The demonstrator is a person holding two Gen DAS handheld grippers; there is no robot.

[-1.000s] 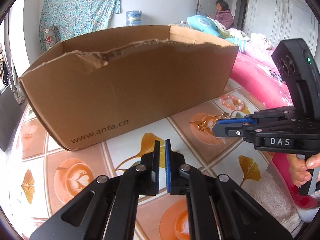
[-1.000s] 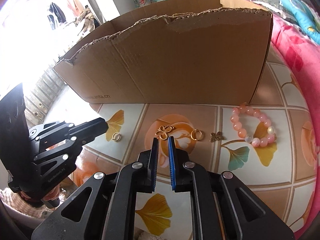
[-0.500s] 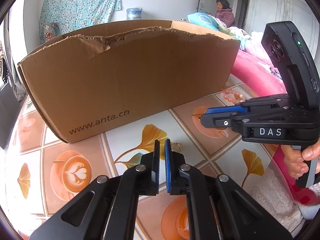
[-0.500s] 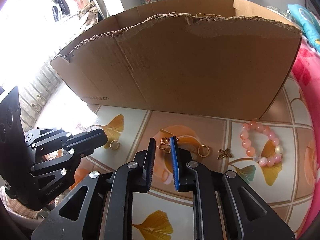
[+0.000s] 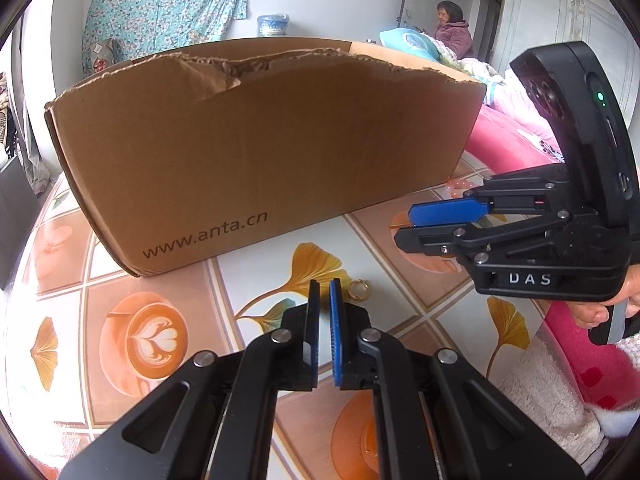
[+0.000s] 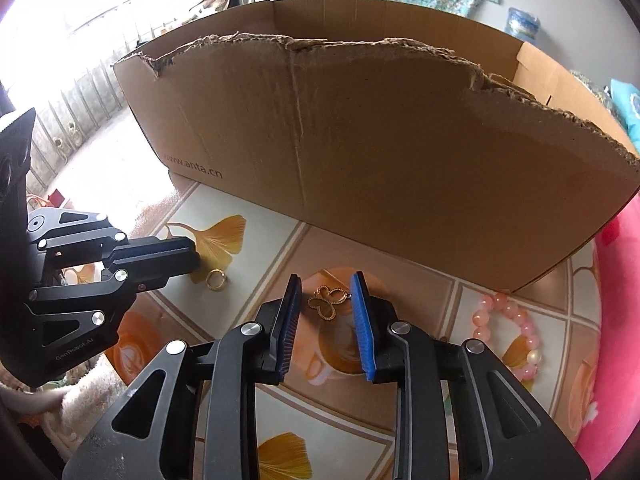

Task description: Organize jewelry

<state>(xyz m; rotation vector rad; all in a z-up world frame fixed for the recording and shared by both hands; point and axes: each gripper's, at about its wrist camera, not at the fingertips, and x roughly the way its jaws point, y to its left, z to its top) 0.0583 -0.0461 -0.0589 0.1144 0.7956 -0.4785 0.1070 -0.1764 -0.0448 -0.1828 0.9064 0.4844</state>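
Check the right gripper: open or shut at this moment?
Open. In the right wrist view the right gripper has a clear gap between its blue fingers, with the gold butterfly pendant lying on the table between them, ungrasped.

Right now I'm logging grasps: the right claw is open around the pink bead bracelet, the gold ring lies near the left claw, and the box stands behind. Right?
Not quite. In the right wrist view the right claw is open around the gold butterfly pendant; the pink bead bracelet lies apart, to its right. The gold ring near the left claw and the box behind are as you say.
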